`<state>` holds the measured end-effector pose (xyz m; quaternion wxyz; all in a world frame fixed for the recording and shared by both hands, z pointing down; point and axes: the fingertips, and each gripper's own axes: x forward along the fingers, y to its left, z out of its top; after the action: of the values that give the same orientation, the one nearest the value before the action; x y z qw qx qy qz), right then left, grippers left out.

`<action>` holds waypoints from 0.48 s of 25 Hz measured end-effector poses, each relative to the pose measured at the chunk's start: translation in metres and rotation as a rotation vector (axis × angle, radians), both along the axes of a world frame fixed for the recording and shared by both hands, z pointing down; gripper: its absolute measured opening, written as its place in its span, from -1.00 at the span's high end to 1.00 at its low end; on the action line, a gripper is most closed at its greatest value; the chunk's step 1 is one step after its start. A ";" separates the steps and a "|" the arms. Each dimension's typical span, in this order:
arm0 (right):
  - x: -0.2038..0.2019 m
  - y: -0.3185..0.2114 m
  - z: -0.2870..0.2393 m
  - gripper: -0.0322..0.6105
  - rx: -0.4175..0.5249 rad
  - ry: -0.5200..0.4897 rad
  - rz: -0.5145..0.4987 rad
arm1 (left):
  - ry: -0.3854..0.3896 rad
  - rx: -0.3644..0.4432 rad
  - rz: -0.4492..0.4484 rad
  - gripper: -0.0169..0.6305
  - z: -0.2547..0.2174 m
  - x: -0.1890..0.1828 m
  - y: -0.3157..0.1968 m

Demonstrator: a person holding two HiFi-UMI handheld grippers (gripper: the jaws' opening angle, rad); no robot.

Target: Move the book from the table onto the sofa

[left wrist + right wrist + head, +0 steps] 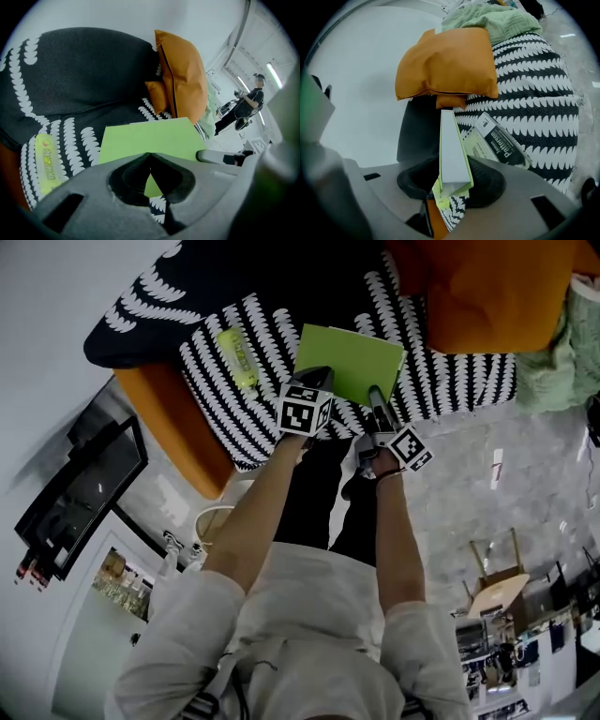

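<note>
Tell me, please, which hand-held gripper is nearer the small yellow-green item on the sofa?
Left. The left hand-held gripper is beside the small yellow-green item; the right hand-held gripper is farther off, across the bright green book.

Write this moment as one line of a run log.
book: green, at the sofa, contact unclear | left claw: shut on book's edge | right claw: shut on book's edge | released: no

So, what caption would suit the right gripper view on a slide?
Right hand-held gripper holds a green book edge-on over the patterned sofa, orange cushion beyond.
</note>
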<state>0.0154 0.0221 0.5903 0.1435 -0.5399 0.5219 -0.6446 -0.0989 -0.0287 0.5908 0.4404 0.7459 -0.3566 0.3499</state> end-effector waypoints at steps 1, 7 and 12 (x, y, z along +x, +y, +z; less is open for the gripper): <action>0.002 0.003 0.003 0.42 -0.006 0.004 0.003 | -0.005 -0.015 -0.019 0.92 0.007 0.001 0.001; 0.014 0.012 0.023 0.30 -0.030 0.077 -0.045 | -0.002 -0.042 -0.058 0.92 0.035 0.015 0.003; 0.034 0.023 0.044 0.23 -0.092 0.122 -0.072 | 0.004 -0.033 -0.044 0.92 0.045 0.030 0.010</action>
<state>0.0491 0.0451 0.6348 0.0631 -0.5651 0.5188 -0.6384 -0.0693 -0.0188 0.6362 0.4611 0.7312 -0.3661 0.3445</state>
